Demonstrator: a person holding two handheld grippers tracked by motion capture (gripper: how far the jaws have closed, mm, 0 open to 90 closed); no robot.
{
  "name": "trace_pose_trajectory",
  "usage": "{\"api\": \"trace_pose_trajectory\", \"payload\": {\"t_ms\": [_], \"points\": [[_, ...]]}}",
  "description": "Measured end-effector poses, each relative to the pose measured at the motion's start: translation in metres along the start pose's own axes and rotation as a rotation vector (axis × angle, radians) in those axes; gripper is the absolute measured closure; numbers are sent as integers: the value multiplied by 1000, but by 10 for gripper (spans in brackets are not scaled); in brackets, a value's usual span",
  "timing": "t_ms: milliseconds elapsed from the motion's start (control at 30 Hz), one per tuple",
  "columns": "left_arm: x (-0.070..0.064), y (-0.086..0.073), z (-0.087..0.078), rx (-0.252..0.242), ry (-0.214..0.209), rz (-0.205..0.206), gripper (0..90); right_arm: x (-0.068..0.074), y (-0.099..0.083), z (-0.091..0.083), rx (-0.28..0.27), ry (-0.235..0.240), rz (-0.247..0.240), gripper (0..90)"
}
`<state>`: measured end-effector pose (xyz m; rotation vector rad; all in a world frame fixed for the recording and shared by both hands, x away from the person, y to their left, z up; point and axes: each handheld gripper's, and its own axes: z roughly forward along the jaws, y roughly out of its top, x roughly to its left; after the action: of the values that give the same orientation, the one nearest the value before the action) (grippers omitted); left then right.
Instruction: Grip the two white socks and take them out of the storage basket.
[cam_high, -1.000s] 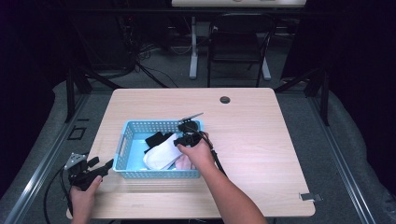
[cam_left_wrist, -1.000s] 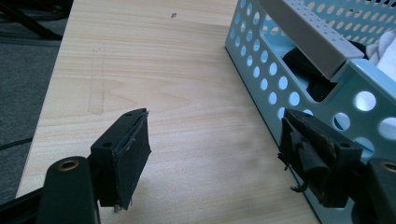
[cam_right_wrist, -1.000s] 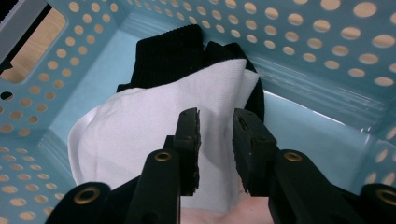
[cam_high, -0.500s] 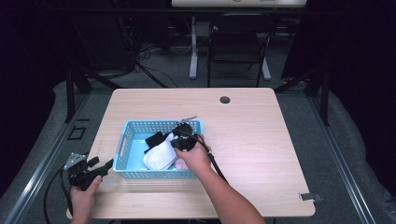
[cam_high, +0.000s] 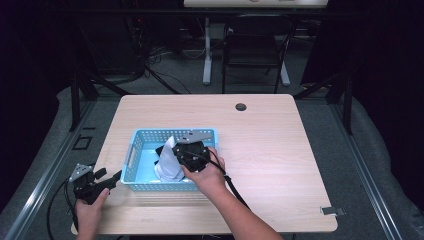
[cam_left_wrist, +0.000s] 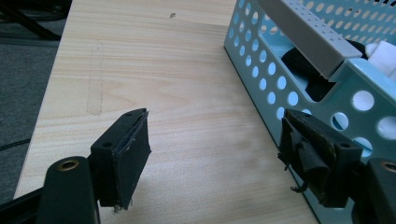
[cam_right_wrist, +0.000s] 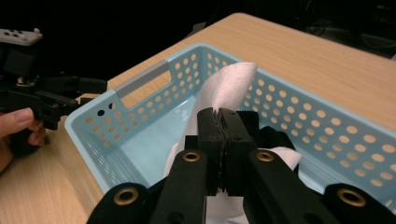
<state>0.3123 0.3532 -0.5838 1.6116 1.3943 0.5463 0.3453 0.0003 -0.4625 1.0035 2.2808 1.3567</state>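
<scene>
- The right gripper (cam_high: 176, 150) is over the light blue basket (cam_high: 131, 156), a plastic one full of round holes.
- Its two black jaws are pressed tight together on a white cloth (cam_right_wrist: 224, 88). In the right gripper view the cloth sticks up past the jaw tips in a soft point.
- The white cloth (cam_high: 169, 165) hangs down into the basket, and its lower part lies on the basket floor.
- A black cloth (cam_high: 162, 150) lies in the basket too, right next to the white one. In the left gripper view a bit of it shows through the slot of the basket's handle (cam_left_wrist: 299, 28).
- The basket sits on a light wooden table (cam_high: 280, 145), near the left front part of it.
- The left gripper (cam_high: 107, 182) is low over the table, just left of the basket, near the front left corner of the table.
- Its jaws are wide apart with nothing between them. One jaw is right next to the basket wall (cam_left_wrist: 261, 74), but I cannot tell if it touches.
- The left hand (cam_high: 89, 212) holds that gripper from behind. The right hand (cam_high: 207, 172) holds the other one at the basket's near right side.
- A small dark round hole (cam_high: 241, 107) is in the table top near the far edge.
</scene>
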Motion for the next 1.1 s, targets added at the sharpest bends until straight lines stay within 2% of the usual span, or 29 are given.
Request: {"api": "trace_pose_trajectory", "payload": {"t_ms": [167, 267, 300, 333, 400, 467, 533, 633, 767, 833, 867, 933, 967, 1000, 1033, 1067, 1100], "points": [[0, 0, 0, 1, 0, 1, 244, 1, 2, -14, -44, -18, -21, 889], [0, 0, 0, 1, 0, 0, 244, -3, 5, -29, -97, -20, -5, 890], [0, 0, 0, 1, 1, 1, 244, -3, 5, -29, -97, -20, -5, 890], [0, 0, 0, 9, 0, 2, 244, -6, 7, -38, -121, -17, 10, 890], [0, 0, 0, 9, 1, 4, 244, -7, 7, -42, -130, -17, 15, 890], [0, 0, 0, 11, 1, 4, 244, -12, 9, -56, -171, -20, 27, 890], [0, 0, 0, 11, 0, 5, 244, -14, 9, -65, -187, -26, 33, 890], [0, 0, 0, 11, 1, 4, 244, -17, 9, -74, -202, -33, 35, 890], [-1, 0, 0, 13, 0, 6, 244, -24, 6, -98, -233, -53, 49, 890], [-1, 0, 0, 14, 0, 7, 244, -26, 5, -103, -244, -57, 49, 890], [-1, 0, 0, 14, 0, 6, 244, -28, 3, -112, -252, -67, 53, 890], [-1, 0, 0, 14, 0, 6, 244, -30, 2, -117, -257, -73, 55, 890], [-1, 0, 0, 14, 1, 6, 244, -32, -1, -127, -268, -85, 64, 890], [-1, 0, 0, 14, 1, 6, 244, -32, -1, -127, -268, -85, 64, 890], [-1, 0, 0, 14, 2, 7, 244, -34, -4, -137, -269, -97, 62, 890], [-1, 0, 0, 14, 2, 7, 244, -34, -4, -137, -269, -97, 62, 890], [-1, 0, 0, 15, 2, 8, 244, -36, -8, -146, -273, -109, 63, 890]]}}
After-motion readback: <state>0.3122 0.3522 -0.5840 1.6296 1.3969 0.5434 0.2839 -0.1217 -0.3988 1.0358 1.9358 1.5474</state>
